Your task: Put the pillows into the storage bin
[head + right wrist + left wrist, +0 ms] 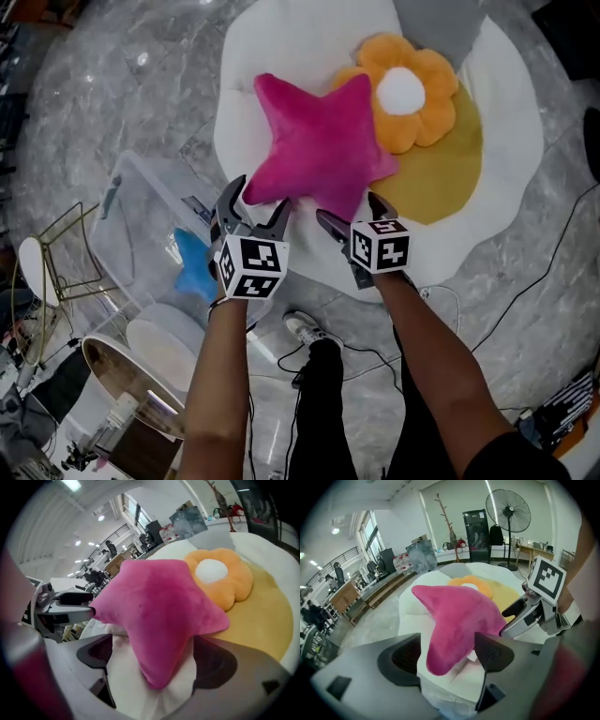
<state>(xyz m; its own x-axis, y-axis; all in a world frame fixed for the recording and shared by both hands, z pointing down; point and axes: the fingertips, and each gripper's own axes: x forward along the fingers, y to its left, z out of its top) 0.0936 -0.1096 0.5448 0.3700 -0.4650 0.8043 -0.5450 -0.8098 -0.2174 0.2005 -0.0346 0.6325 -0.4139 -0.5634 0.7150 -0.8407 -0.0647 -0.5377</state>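
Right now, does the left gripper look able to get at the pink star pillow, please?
Probably yes: the left gripper is open, with a tip of the pink star pillow lying between its jaws.

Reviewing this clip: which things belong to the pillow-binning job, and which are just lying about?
Job: pink star-shaped plush pillow; orange flower-shaped plush pillow; clear plastic storage bin; blue star pillow inside it.
Lying about: white-and-yellow egg-shaped mat; gold wire frame.
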